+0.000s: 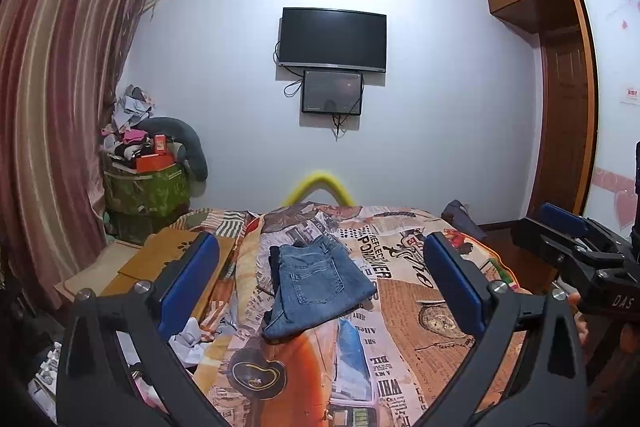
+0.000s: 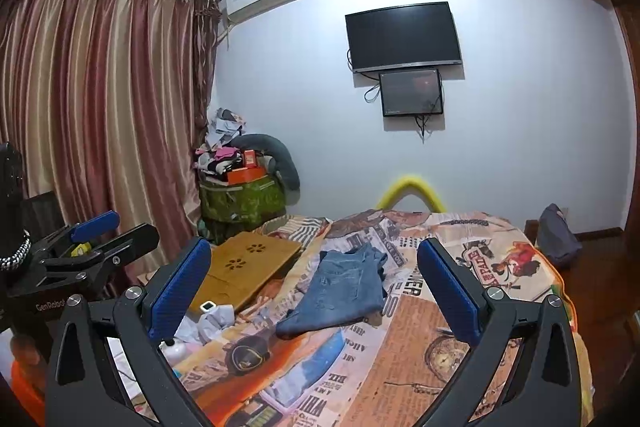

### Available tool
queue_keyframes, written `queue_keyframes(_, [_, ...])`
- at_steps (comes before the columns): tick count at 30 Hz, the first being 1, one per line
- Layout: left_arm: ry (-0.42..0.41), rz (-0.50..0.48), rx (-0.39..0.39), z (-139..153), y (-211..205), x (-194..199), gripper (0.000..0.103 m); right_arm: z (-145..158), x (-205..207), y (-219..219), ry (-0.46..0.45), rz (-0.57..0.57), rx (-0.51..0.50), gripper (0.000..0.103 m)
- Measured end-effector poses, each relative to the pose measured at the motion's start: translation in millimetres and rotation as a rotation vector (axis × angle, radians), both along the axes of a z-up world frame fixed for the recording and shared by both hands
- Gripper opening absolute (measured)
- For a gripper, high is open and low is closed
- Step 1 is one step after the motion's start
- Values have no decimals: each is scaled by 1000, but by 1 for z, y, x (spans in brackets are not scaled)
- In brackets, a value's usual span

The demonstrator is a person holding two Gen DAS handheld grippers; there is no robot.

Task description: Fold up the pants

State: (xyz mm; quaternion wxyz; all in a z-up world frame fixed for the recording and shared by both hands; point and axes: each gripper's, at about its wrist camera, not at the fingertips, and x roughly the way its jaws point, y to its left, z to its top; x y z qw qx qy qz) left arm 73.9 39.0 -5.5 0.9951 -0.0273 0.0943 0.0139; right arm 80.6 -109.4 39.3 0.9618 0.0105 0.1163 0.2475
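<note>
two grippers fill the lower part of each frame, both spread wide with nothing between the blue pads. the left gripper frames the pants from its own camera, and shows again at the left edge of the right wrist view, partly cut off. the right gripper hangs the same way, wide apart and holding nothing; in the left wrist view only its black body and one blue pad show at the right edge.

the folded pants lie in the middle of the frame on the bed, a compact blue denim stack with a back pocket facing up. a darker layer peeks out along its left edge; whether that is lining or another garment is hard to tell. in the right wrist view the pants sit centre frame, clear of both grippers.

left of the pants, a wooden lap tray rests on the bed edge, with crumpled white items just below it, too blurred to name. in the left of the frame a green bag stands by the curtain, piled with clothes and an orange box. a dark bundle sits at the bed's right edge, half hidden.
</note>
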Motion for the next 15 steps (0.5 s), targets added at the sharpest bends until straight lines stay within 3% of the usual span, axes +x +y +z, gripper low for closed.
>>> queue_keyframes(15, [6, -1, -8, -4, 1, 3, 103, 0, -3, 0, -4, -7, -3, 102])
